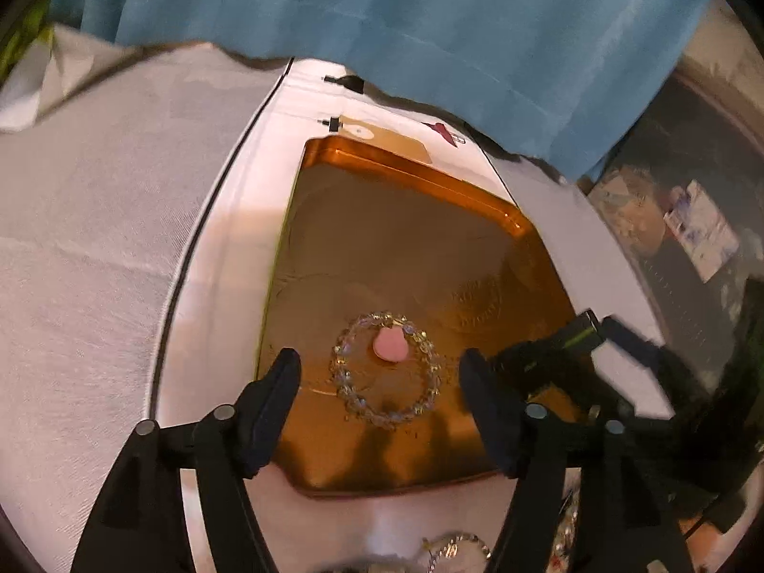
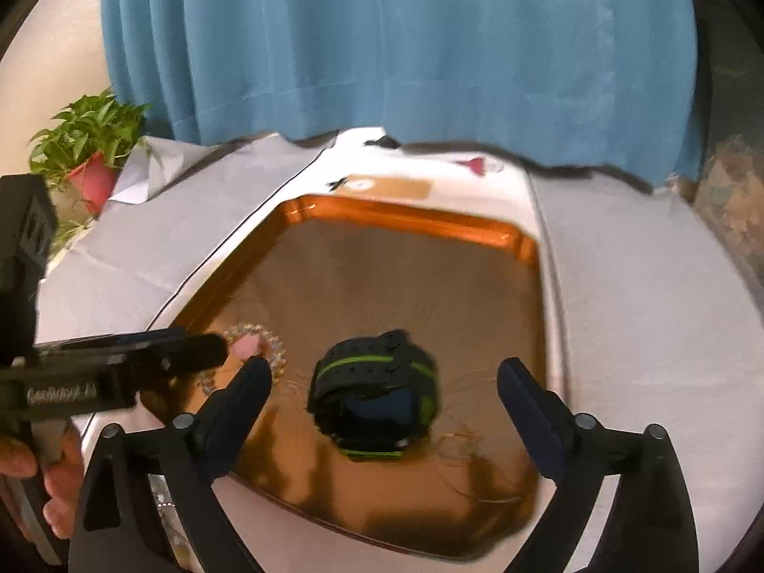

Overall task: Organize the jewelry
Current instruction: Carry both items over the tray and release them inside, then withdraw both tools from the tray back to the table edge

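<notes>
My left claw (image 1: 379, 372) hung with its fingers apart over the bracelet (image 1: 387, 370), which lay flat near the tray's (image 1: 406, 167) front-left corner with a pink heart (image 1: 389, 344) inside its ring. My right claw (image 2: 384, 382) was just as wide, straddling the watch (image 2: 375, 394) at the tray's front middle. I judged the claws near enough to knock together, and the glossy tray would let beads skid from a careless pinch. More jewelry (image 1: 456, 546) waited off the front edge. Beyond lay the white cloth (image 2: 644, 286), a plant (image 2: 90, 143) and a blue curtain (image 2: 396, 47).
</notes>
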A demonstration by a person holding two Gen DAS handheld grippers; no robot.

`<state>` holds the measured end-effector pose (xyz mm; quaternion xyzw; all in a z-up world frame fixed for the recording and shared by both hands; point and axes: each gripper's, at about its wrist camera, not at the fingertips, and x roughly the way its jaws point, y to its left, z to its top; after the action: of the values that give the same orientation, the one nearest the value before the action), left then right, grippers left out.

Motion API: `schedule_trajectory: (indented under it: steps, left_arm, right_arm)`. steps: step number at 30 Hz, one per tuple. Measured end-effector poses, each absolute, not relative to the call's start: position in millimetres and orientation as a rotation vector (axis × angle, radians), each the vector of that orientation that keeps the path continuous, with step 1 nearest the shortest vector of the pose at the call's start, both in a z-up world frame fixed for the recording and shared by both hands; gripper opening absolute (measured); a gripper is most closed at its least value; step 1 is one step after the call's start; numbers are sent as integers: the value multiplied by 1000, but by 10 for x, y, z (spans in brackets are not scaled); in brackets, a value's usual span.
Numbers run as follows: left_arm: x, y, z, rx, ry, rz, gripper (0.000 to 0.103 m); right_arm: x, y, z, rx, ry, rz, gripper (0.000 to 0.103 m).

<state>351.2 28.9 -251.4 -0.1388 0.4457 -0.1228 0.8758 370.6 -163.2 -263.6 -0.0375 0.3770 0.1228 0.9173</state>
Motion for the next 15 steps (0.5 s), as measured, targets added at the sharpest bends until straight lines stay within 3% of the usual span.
schedule_trajectory:
  steps: [8,15]
  left_arm:
    - [2712,89,-1968,-123,833,-230,68]
    - [1778,52,-1350,-96,680,-243,80]
  right_arm:
    - [3119,-1802,-2199,33,678,255,97]
    - [2172,-1966,-1675,28,553,161,100]
